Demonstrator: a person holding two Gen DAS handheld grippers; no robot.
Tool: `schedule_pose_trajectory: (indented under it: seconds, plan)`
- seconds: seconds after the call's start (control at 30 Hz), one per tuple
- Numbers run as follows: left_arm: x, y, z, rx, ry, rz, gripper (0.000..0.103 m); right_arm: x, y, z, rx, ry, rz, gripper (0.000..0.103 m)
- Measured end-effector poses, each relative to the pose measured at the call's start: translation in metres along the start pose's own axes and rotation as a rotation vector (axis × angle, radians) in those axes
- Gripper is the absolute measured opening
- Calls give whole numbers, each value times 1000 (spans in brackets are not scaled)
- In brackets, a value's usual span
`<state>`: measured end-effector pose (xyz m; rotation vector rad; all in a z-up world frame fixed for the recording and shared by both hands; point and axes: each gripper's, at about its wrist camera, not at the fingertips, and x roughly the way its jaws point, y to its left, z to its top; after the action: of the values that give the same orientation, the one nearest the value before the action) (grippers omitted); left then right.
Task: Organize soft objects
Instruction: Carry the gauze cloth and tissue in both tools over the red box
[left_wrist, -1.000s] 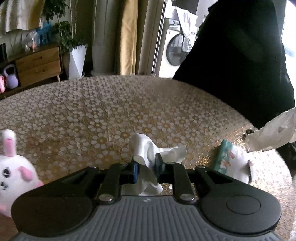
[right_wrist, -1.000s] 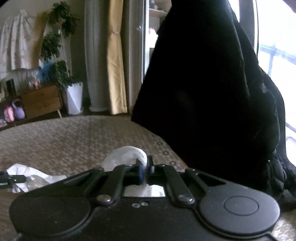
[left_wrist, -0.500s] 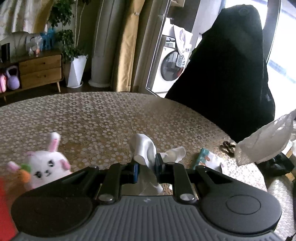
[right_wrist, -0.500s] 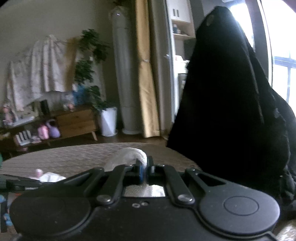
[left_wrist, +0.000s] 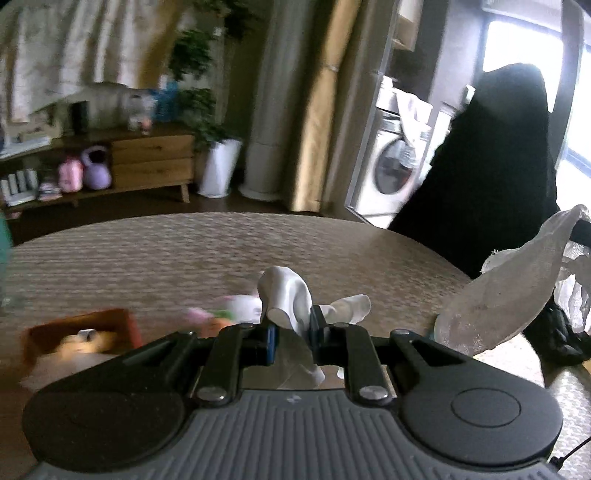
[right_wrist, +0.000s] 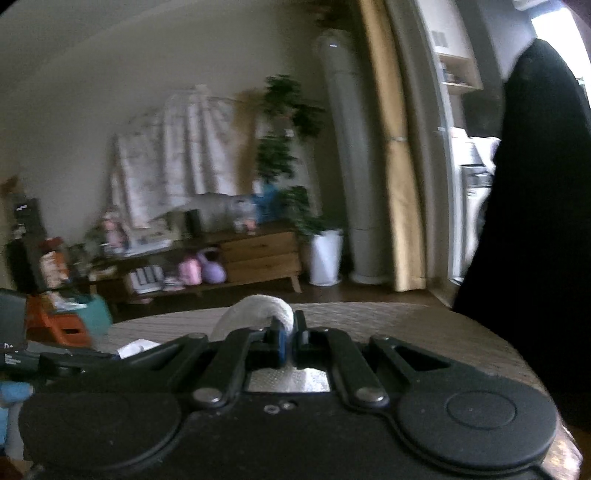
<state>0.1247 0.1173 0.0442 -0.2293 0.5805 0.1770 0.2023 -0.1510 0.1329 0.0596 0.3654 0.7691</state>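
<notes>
In the left wrist view my left gripper (left_wrist: 291, 332) is shut on a smooth white cloth (left_wrist: 284, 295), which bunches above the fingertips and trails below them, lifted off the table (left_wrist: 166, 251). Behind that cloth, blurred, a white and pink plush bunny (left_wrist: 236, 306) sits on the table. At the right of this view hangs a white woven cloth (left_wrist: 517, 295). The right wrist view shows my right gripper (right_wrist: 290, 343) shut on that white woven cloth (right_wrist: 255, 314), folded over the left fingertip. At the left edge there, part of the left gripper's black body (right_wrist: 55, 362) shows, with a scrap of its white cloth (right_wrist: 136, 347).
An orange box (left_wrist: 81, 332) stands on the table at the left, blurred. A chair draped in black fabric (left_wrist: 498, 166) stands past the table's far right edge. A dark bundle (left_wrist: 561, 339) lies at the right. Beyond are a wooden sideboard (left_wrist: 151, 162), potted plants and a washing machine (left_wrist: 395, 166).
Both grippers have risen and swung with their cloths still held. In the left view the bunny slid from the left edge to the centre and the orange box appeared. The right view tilted up.
</notes>
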Motion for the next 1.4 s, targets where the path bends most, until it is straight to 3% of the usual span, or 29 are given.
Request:
schedule_pose_trajectory:
  seconds: [0.33,0.57,0.93,1.4]
  plan:
    - [-73,92,-4,-77,-42,150,17,41,109,20,-77,13,217,3]
    - [-95,147,-19,-110,-28,209,17,87,191,16,-146,71,330,3]
    - [-70,210,-45,-173,41,230,17,155,278,-17,-207,185,395,3]
    - [6,232,-70,-157,124,182,17,247,300,-71,-262,331,317,3]
